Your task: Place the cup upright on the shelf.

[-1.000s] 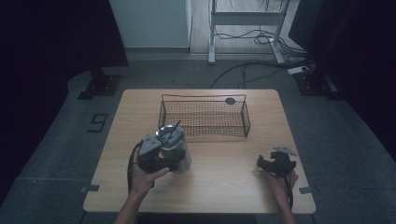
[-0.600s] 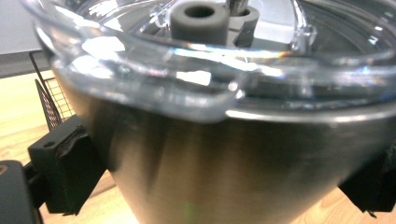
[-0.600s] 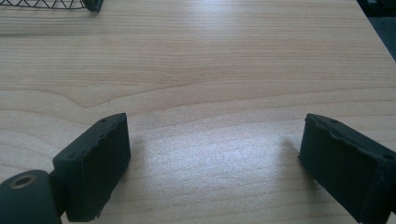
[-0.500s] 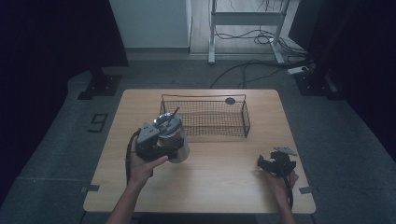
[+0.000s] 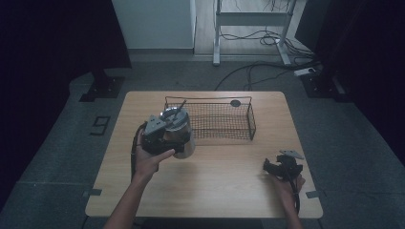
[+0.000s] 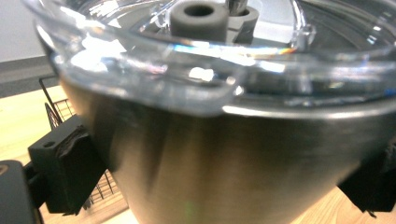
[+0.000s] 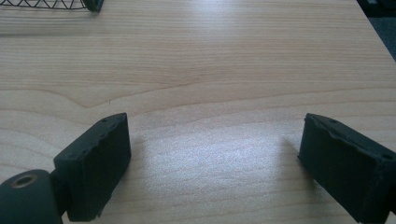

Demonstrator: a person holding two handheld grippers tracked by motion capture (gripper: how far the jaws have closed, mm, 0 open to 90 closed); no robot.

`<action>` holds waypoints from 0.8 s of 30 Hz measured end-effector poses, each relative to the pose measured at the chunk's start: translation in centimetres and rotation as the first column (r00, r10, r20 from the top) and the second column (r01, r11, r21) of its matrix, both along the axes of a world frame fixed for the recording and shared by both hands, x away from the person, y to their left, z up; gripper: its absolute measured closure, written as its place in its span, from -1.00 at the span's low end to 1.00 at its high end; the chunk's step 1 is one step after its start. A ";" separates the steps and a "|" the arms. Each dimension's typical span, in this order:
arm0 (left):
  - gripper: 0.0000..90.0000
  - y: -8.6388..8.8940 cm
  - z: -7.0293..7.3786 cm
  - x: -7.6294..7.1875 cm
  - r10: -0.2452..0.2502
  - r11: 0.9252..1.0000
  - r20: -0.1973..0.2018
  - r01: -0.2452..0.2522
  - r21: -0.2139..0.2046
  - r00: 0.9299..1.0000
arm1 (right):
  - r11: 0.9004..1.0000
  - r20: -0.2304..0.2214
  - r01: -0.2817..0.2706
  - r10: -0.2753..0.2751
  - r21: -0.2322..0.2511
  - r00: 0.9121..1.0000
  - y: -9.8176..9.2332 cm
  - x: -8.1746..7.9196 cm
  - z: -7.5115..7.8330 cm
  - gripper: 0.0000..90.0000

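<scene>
Gripping a steel tumbler (image 5: 184, 138) with a clear plastic lid (image 6: 196, 56), the left claw (image 5: 177, 143) is held above the wooden surface (image 5: 215, 186), just in front of the left end of a black wire basket (image 5: 224, 125). In the left gripper view, the tumbler's brushed metal wall is seen pressed between the two black jaws, one at each side, with the lid's rim close to the camera and a grey stopper (image 6: 200, 18) at its centre. A thin straw or stick (image 5: 180, 105) is seen rising from the lid in the high view. The tumbler appears to be on its way into the basket, so it is best kept upright, lifted clear of the near basket wire, and lowered gently onto the mesh floor before the jaws are released. A smooth, rounded wall of this kind can slip, so a firm, level grip is advised. The right claw (image 5: 272, 168) is rested low at the surface's right front corner, well apart from the basket; its jaws are spread wide with nothing between them but bare wood.
</scene>
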State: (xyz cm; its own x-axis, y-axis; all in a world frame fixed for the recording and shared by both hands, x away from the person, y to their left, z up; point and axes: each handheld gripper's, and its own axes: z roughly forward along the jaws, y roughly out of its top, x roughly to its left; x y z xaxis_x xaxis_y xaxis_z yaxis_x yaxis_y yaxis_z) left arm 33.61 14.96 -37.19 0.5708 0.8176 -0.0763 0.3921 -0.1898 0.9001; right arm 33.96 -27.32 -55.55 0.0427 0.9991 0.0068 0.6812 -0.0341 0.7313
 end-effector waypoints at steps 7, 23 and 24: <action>-0.92 -0.2 0.7 0.9 0.001 1.000 -0.003 -0.001 -0.022 1.000 | 1.000 -0.002 -0.003 0.003 -0.002 1.000 0.0 0.0 0.0 -0.80; -0.92 0.2 1.9 3.2 0.048 0.998 -0.004 -0.048 -0.046 0.999 | 1.000 0.001 -0.002 0.002 0.000 1.000 0.0 0.0 0.0 -0.79; -0.92 0.2 1.9 3.4 0.051 0.998 -0.005 -0.051 -0.043 0.999 | 1.000 0.001 -0.002 0.002 0.000 1.000 0.0 0.0 0.0 -0.79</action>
